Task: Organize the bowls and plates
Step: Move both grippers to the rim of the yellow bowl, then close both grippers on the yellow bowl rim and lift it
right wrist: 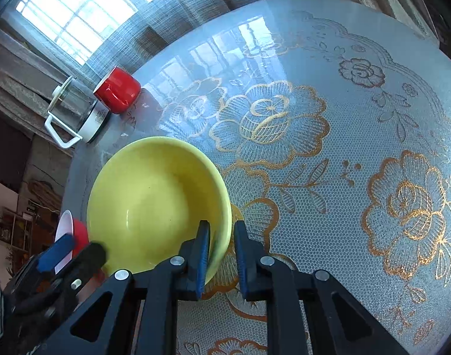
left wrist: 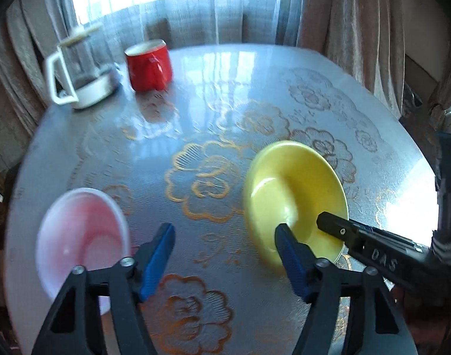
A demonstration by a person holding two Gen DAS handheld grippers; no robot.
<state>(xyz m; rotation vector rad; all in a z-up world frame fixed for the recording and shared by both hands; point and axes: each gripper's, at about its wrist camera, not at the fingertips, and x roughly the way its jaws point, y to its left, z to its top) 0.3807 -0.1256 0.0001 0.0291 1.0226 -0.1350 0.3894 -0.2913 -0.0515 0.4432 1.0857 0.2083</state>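
Note:
A yellow bowl [right wrist: 154, 204] is tilted and lifted off the table. My right gripper [right wrist: 221, 254] is shut on its rim, one pad inside and one outside; it reaches in from the right in the left wrist view [left wrist: 329, 222], where the bowl [left wrist: 290, 195] also shows. A bowl that is red outside and white inside [left wrist: 80, 230] sits at the table's near left; in the right wrist view [right wrist: 74, 233] it is mostly hidden behind the yellow bowl. My left gripper [left wrist: 225, 254] is open and empty, above the table between the two bowls.
A red mug [left wrist: 150, 65] and a glass jug with a white handle [left wrist: 80, 71] stand at the far left of the round table [left wrist: 213, 118], which has a glossy lace-pattern cover. Curtains and a window lie behind. The table edge curves close on all sides.

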